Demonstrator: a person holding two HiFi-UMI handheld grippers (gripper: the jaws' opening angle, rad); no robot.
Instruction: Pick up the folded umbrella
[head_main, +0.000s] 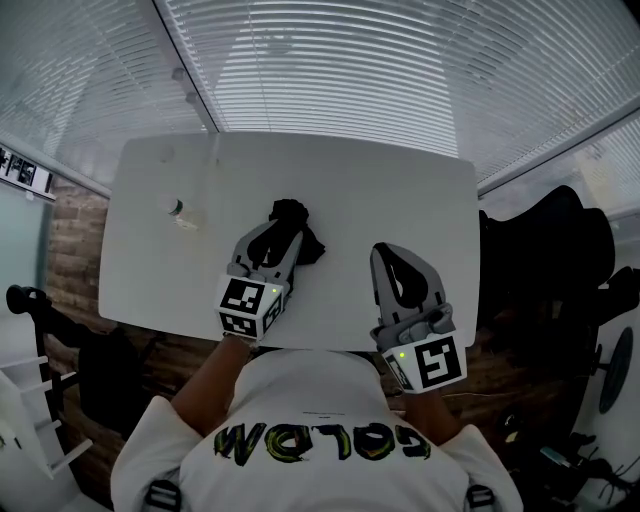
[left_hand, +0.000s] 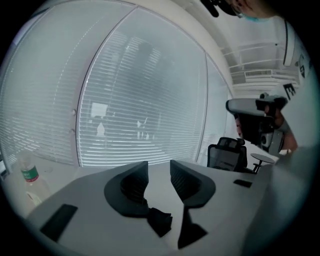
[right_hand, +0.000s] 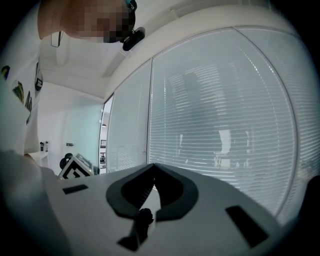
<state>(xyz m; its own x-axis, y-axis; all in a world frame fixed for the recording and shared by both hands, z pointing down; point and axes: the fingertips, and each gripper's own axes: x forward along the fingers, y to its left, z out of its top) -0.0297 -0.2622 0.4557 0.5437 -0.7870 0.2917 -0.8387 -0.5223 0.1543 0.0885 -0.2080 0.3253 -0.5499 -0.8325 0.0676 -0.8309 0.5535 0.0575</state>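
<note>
The folded umbrella (head_main: 296, 216) is a black bundle lying near the middle of the white table (head_main: 400, 190). My left gripper (head_main: 283, 236) reaches over its near side, and its tips overlap the bundle in the head view. Whether they touch it I cannot tell. In the left gripper view its jaws (left_hand: 159, 172) stand apart with only table and blinds showing between them, and the umbrella is hidden from that camera. My right gripper (head_main: 383, 251) hangs over the table to the right of the umbrella, shut and empty, its tips meeting in the right gripper view (right_hand: 153, 167).
A small clear bottle (head_main: 178, 209) with a green label (left_hand: 30, 175) stands at the table's left. Window blinds (head_main: 330, 70) run behind the far edge. A black office chair (head_main: 545, 265) sits off the right end. The person's torso presses on the near edge.
</note>
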